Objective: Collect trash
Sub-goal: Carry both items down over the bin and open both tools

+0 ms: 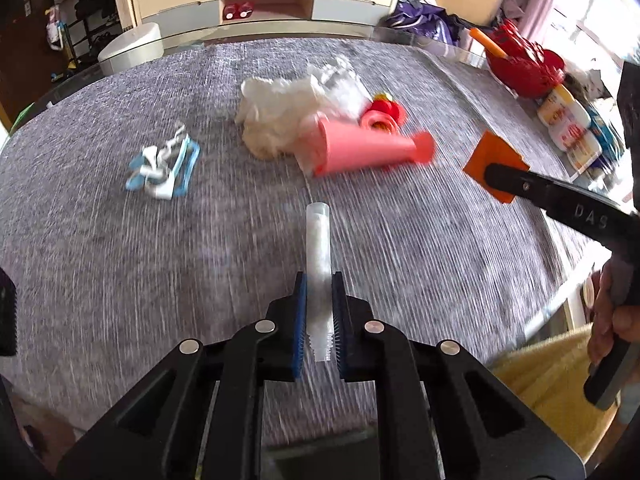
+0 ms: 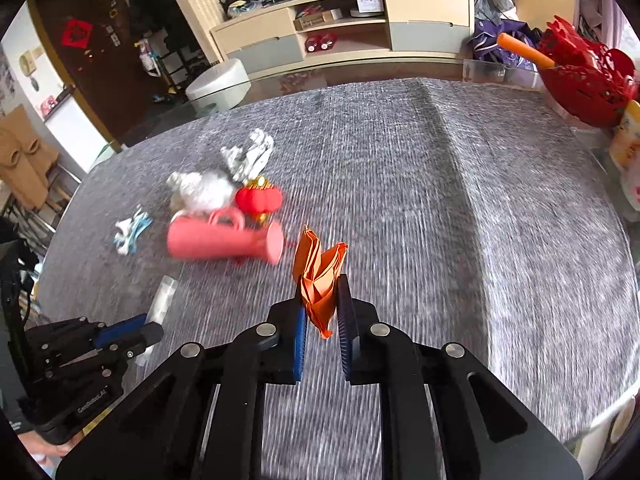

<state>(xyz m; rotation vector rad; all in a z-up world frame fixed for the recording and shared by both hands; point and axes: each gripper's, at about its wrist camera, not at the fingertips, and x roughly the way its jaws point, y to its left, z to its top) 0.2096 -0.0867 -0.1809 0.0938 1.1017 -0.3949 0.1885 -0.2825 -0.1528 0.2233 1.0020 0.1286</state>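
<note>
A: Why does the left gripper (image 1: pixel 319 320) carry the clear plastic tube (image 1: pixel 318 264) lengthwise like that?

B: Its jaws are pinched on the tube near the threaded end, so most of the tube sticks forward past the fingertips — a grip low on the body probably keeps it from tipping out. It hangs above the grey tablecloth (image 1: pixel 100 260), not resting on it.

A: And the right gripper (image 2: pixel 322 320)?

B: Clamped on a crumpled orange paper (image 2: pixel 320 280), which bunches up between the blue pads (image 2: pixel 300 340). Both claws are narrow and full.

A: So what is left of the trash?

B: The rest lies in a loose cluster toward the far side — a pink cup (image 1: pixel 360 146) on its side, white crumpled tissue (image 1: pixel 280 116) just behind it, a red ornament (image 2: pixel 258 198) touching that pile, and a blue-and-white wrapper (image 1: pixel 164 168) a little apart to the left.

A: Where would the held pieces go?

B: No bin shows in either view — one cannot tell.
</note>
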